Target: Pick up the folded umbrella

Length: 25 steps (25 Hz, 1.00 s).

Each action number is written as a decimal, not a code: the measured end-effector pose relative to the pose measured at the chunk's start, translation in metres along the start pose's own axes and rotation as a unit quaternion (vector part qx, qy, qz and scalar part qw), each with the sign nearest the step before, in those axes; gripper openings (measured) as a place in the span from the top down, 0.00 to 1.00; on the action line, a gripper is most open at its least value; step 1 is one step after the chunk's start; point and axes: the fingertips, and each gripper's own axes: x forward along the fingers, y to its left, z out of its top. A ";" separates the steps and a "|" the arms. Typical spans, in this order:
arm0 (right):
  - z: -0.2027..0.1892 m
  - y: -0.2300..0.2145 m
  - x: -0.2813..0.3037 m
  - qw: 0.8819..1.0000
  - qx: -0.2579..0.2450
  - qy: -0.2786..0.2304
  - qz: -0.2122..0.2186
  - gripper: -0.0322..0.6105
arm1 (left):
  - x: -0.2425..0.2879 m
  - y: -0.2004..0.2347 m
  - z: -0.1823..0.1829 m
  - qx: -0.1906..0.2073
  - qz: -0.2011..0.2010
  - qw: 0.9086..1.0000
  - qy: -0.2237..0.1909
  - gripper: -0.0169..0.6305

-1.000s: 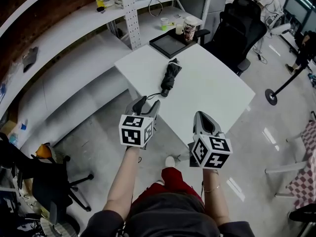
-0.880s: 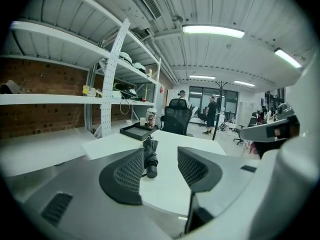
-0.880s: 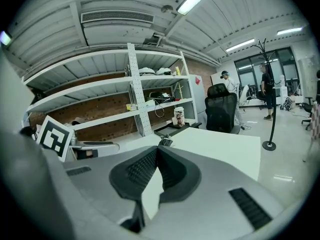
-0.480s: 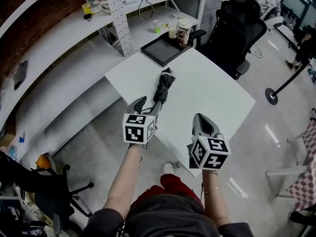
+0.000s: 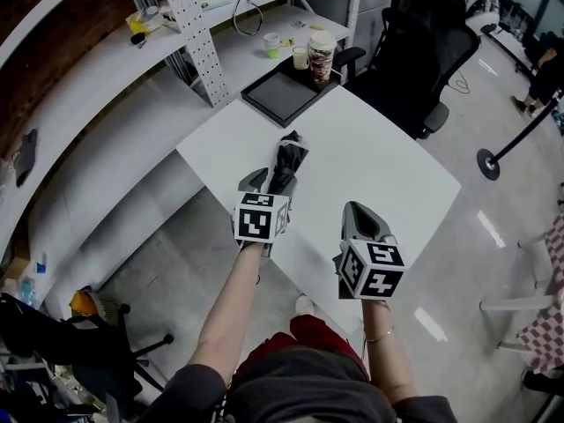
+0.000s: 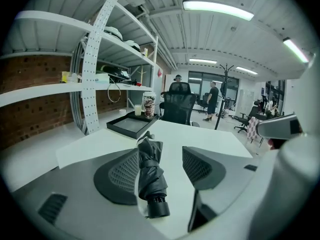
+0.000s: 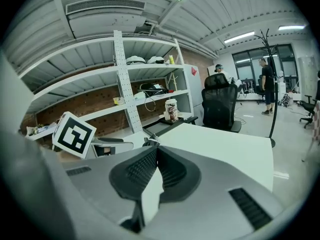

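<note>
The folded black umbrella (image 5: 287,159) lies on the white table (image 5: 381,173) near its left edge, handle end toward me. My left gripper (image 5: 267,181) has come round that handle end. In the left gripper view the umbrella (image 6: 150,170) lies between the two jaws. The jaws are opening and the pads (image 6: 121,176) do not press on it. My left gripper (image 6: 161,152) holds nothing. My right gripper (image 5: 362,211) hovers over the table's near edge, to the right of the umbrella. In its own view the right gripper (image 7: 156,149) has its jaws together, with nothing held.
A black tray (image 5: 284,96) sits at the table's far corner, with cups (image 5: 320,54) behind it on a low white shelf. A perforated shelf post (image 5: 188,30) stands to the left. A black office chair (image 5: 421,53) is at the far right.
Both grippers have moved forward over the table. The left one has reached the umbrella's handle end, which now lies between its jaws, and those jaws stand wider.
</note>
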 end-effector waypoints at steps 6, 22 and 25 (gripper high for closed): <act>0.000 -0.013 0.028 1.000 0.001 0.016 -0.004 0.92 | 0.039 0.009 -0.012 -0.002 0.001 0.999 0.035 0.57; -0.001 -0.025 0.078 0.999 -0.004 0.040 -0.007 0.92 | 0.104 0.032 -0.036 -0.031 0.013 0.994 0.103 0.55; -0.003 -0.026 0.084 0.999 -0.001 0.045 -0.006 0.92 | 0.115 0.032 -0.043 -0.031 0.012 0.992 0.124 0.55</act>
